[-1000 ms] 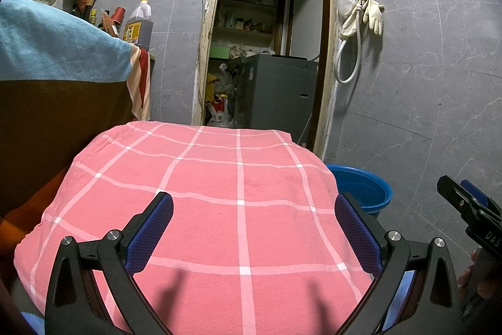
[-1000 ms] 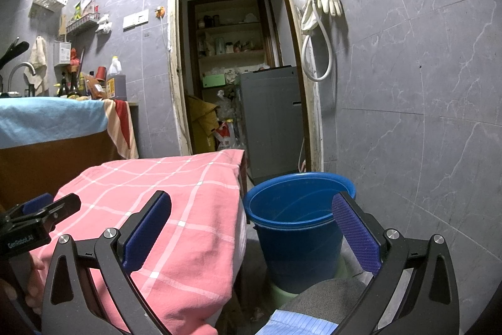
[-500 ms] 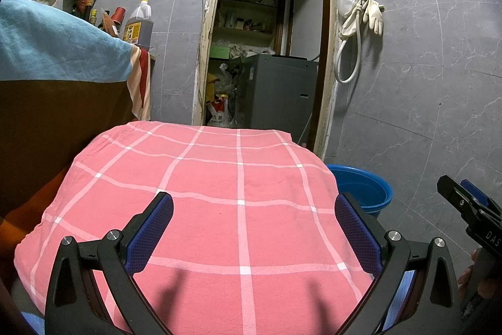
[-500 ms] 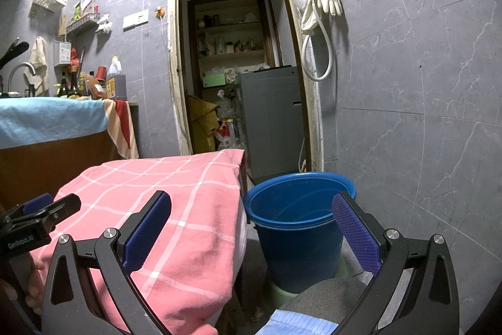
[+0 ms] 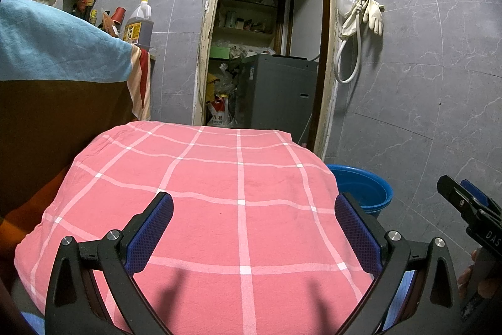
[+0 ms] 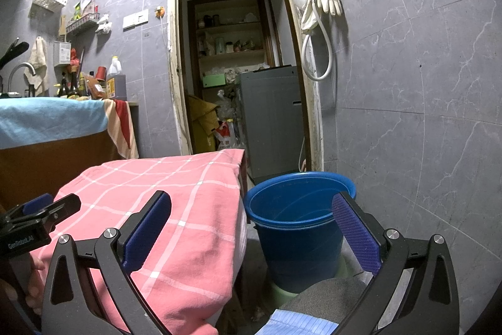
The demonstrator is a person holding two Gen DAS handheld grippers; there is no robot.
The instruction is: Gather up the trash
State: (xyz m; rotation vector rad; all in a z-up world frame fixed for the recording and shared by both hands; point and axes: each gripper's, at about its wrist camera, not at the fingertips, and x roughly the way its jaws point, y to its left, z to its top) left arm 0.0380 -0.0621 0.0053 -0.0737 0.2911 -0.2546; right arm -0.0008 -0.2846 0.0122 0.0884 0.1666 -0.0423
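Note:
A blue bucket (image 6: pixel 295 218) stands on the floor right of a table under a pink checked cloth (image 6: pixel 175 203); its inside looks bare. It also shows in the left wrist view (image 5: pixel 360 187). My left gripper (image 5: pixel 254 222) is open and empty above the pink cloth (image 5: pixel 219 193). My right gripper (image 6: pixel 251 225) is open and empty, in front of the bucket and the cloth's right edge. No loose trash shows on the cloth. Each gripper shows at the edge of the other's view: the right one (image 5: pixel 467 209), the left one (image 6: pixel 40 215).
A counter under a blue towel (image 5: pixel 56 43) stands at the left with bottles (image 5: pixel 138 24) behind it. A doorway (image 6: pixel 238 77) leads to a cluttered store room with a grey appliance (image 6: pixel 269 118). Rubber gloves and a hose (image 6: pixel 320 14) hang on the tiled wall. A knee in grey trousers (image 6: pixel 329 294) is below the right gripper.

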